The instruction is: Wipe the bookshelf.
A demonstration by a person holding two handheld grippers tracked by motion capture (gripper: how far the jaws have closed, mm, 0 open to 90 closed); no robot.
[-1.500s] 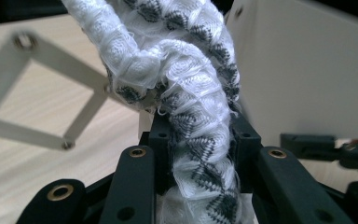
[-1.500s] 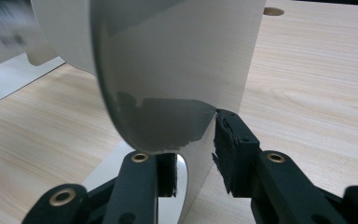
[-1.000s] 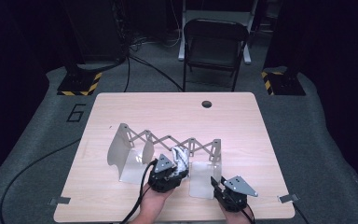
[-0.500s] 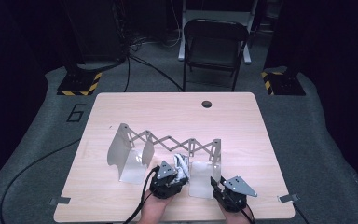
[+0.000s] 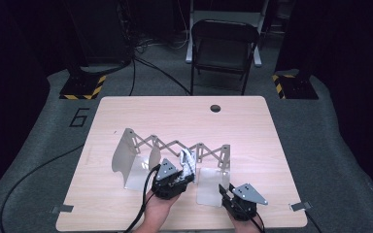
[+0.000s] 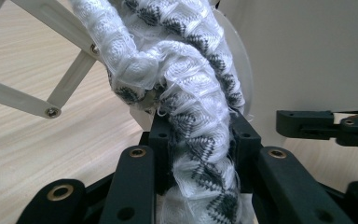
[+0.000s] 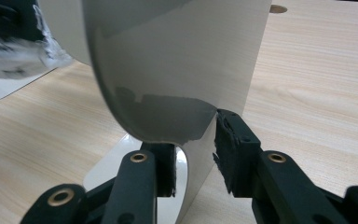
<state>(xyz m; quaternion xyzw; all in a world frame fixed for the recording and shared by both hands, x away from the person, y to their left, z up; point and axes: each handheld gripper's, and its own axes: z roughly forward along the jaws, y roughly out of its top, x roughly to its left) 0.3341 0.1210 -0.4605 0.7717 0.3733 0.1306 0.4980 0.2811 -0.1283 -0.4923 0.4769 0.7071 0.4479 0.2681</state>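
Take the expanding rack [image 5: 175,150] as your landmark: it stands on the counter [image 5: 126,111], spread across the middle from left to right, with its upright plates rising from flat bases that reach toward you. The cloth [image 5: 188,160] hangs in the rack near its middle, between two plates. Your left tongs [image 5: 183,178] sit just in front of the rack's middle, under that cloth. Your right tongs [image 5: 226,190] sit in front of the rack's right end, at the near edge of its rightmost plate [image 7: 177,70]. Behind the rack, near the counter's far edge, lies a hole [image 5: 215,108]; beyond that, on the floor, stands a chair [image 5: 223,43].
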